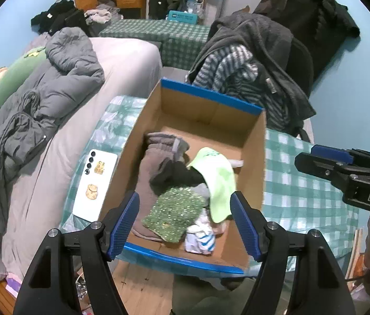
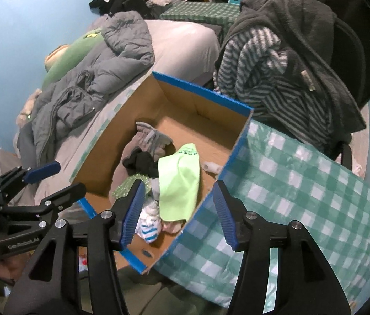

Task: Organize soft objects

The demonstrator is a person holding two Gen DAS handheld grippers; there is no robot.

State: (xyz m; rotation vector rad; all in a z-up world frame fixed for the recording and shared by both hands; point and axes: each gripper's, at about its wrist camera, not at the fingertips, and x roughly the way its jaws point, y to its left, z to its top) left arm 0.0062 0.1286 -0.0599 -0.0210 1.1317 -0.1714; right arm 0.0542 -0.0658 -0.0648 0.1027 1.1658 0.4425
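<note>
We find the soft objects gathered in the open brown cardboard box with blue-taped rims [image 1: 254,141], which sits on the desk covered with a green-and-white checked cloth [image 1: 303,194]. They fill the nearer half of the box; the far half shows bare cardboard floor.

Contents, as far as we can tell them:
- a lime-green cloth [image 1: 220,183] draped on top toward the right wall;
- a folded grey-brown fleece garment [image 1: 153,162] along the left wall;
- a black soft item [image 1: 182,174] between those two;
- a green sequinned fabric piece [image 1: 175,214] at the near edge;
- a white cloth with blue stripes [image 1: 200,239] in the near corner, beside something pale pink that is mostly hidden.

The pile is loose and overlapping, not folded in rows. We judge the collecting well advanced and any tidying within the box not yet done.

The left tongs [image 1: 185,223] hang above the near rim, spread wide with nothing between them. The right tongs [image 2: 178,212] hover over the near right corner of the box, likewise wide and empty. We judge both are placed to reach down into the pile.

Outward: a white smartphone with gold stickers [image 1: 94,181] lies on the cloth just left of the box. A bed with a grey quilted jacket [image 1: 53,97] adjoins the desk. A chair draped with a grey striped garment [image 1: 240,76] stands behind the box.
</note>
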